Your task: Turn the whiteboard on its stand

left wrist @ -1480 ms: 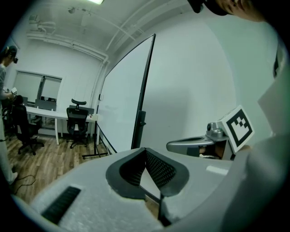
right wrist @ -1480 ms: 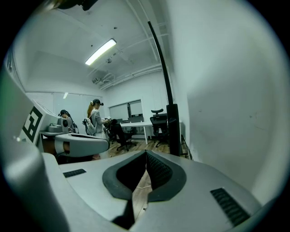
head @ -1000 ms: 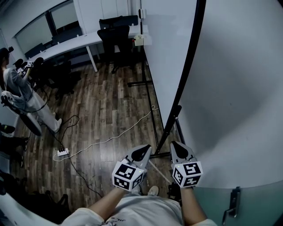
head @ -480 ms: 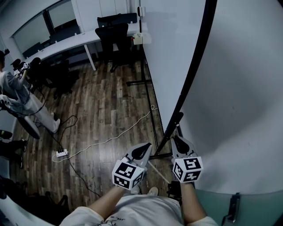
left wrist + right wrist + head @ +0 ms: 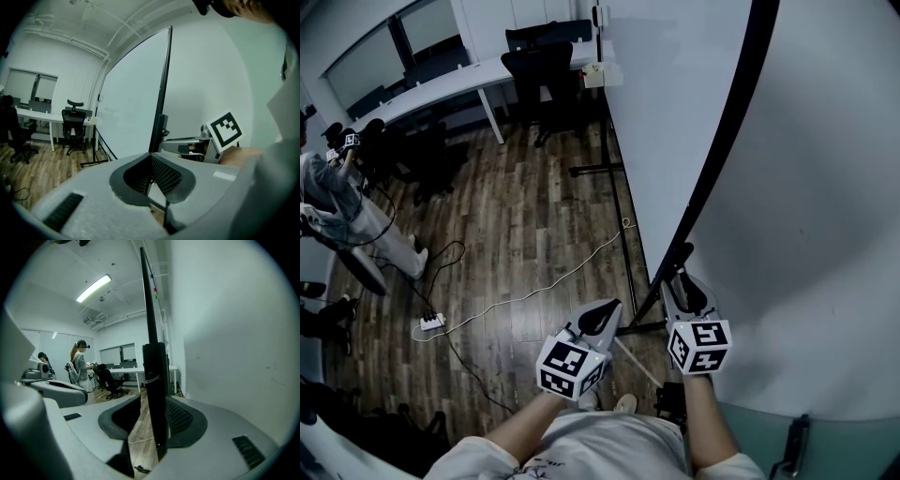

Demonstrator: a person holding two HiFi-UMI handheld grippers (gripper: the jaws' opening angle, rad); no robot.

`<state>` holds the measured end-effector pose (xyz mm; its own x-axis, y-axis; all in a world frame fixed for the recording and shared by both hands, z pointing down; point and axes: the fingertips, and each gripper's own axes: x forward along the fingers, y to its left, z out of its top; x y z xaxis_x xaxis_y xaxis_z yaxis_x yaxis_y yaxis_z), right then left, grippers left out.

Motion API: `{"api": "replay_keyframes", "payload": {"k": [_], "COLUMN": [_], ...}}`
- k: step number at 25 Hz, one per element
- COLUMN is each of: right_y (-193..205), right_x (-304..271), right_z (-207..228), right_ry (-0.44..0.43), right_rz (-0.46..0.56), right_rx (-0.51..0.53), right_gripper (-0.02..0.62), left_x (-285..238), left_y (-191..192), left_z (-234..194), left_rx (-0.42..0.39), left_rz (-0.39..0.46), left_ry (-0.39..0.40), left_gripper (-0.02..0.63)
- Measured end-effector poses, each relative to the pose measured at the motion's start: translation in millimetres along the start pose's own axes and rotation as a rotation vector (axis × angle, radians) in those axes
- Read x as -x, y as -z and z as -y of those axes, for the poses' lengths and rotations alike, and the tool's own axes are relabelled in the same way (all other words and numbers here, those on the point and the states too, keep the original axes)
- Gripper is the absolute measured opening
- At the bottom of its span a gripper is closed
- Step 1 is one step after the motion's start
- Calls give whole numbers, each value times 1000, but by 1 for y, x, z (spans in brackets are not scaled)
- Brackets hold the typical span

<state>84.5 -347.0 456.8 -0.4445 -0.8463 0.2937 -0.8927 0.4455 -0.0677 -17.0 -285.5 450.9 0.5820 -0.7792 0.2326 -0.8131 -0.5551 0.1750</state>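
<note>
The big whiteboard (image 5: 806, 187) stands on its stand (image 5: 598, 170) on the wooden floor (image 5: 516, 234). It fills the right side of the head view. Its black edge (image 5: 722, 141) runs from the top down to the two grippers.

The right gripper (image 5: 682, 286) is at the low end of that black edge. Its jaws have just been opening. The black edge is between them, right up against one jaw, but there is a gap on the other side, so they do not squeeze it now.

The left gripper (image 5: 602, 317) is just beside the edge, on the floor side. Its jaws are closed with nothing in them. It does not touch the board.

I think this is the letting-go step. The board looks turned so that its edge points at the person.

Next, I think the right gripper needs to slide straight back off the edge without bumping it, so the board does not swing. If the board needs more turning, the jaws must close on the edge again and push slowly. The stand's foot and the white cable (image 5: 544, 289) on the floor are near, so the person should step with care.
</note>
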Motion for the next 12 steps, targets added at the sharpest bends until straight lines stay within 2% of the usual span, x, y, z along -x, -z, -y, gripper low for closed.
{"api": "replay_keyframes", "payload": {"k": [12], "right_y": [-5], "right_x": [-33], "right_z": [12], "right_ry": [30], "right_rz": [-22], "right_rx": [14], "right_gripper": [176], "left_x": [3], "left_y": [3], "left_z": [-14], "left_rx": [12], "left_rz": [-17], "left_ry": [-27], "left_gripper": [11]}}
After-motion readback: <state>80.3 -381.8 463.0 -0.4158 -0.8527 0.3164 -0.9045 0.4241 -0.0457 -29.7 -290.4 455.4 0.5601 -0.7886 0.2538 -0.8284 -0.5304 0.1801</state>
